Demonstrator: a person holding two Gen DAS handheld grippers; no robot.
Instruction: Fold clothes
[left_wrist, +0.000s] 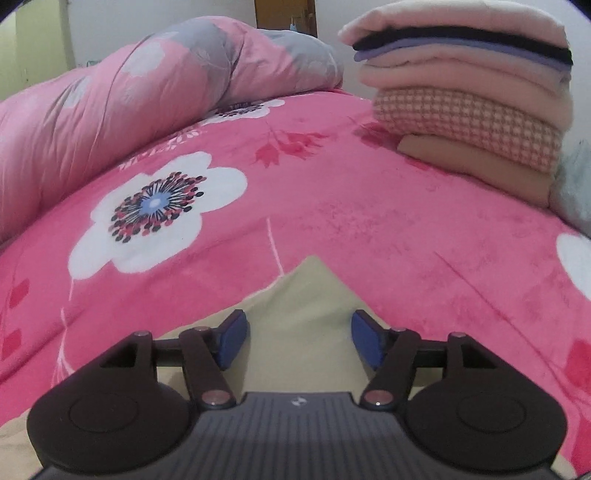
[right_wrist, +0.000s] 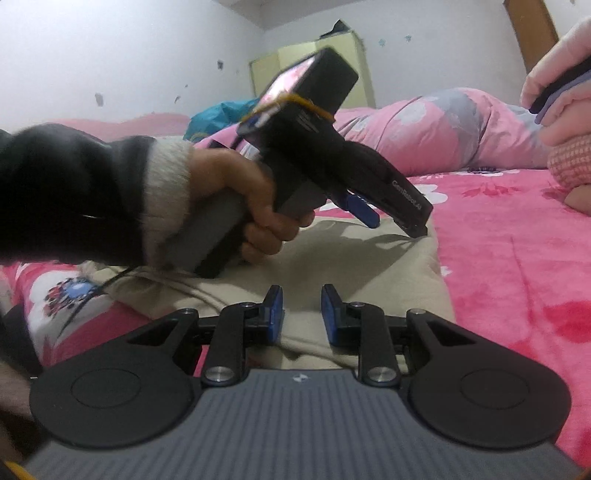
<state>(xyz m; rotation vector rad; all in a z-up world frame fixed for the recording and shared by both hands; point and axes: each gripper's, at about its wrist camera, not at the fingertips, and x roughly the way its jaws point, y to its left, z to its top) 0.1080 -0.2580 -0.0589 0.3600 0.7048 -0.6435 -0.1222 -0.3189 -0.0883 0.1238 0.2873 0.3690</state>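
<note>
A beige garment (left_wrist: 306, 295) lies on the pink flowered bedspread (left_wrist: 369, 206), one corner pointing away from me. My left gripper (left_wrist: 299, 339) hovers over that corner, open, its blue pads wide apart and touching nothing. In the right wrist view a hand (right_wrist: 266, 218) holds the left gripper (right_wrist: 395, 223) tilted down above the beige garment (right_wrist: 369, 266). My right gripper (right_wrist: 302, 314) sits at the garment's near edge. Its pads stand close together with a fold of the beige cloth between them.
A tall stack of folded clothes (left_wrist: 465, 96) stands at the far right of the bed, and shows again as the stack (right_wrist: 569, 162). A bunched pink and grey duvet (left_wrist: 129, 110) runs along the far left. A pale cabinet (right_wrist: 314, 66) stands by the wall.
</note>
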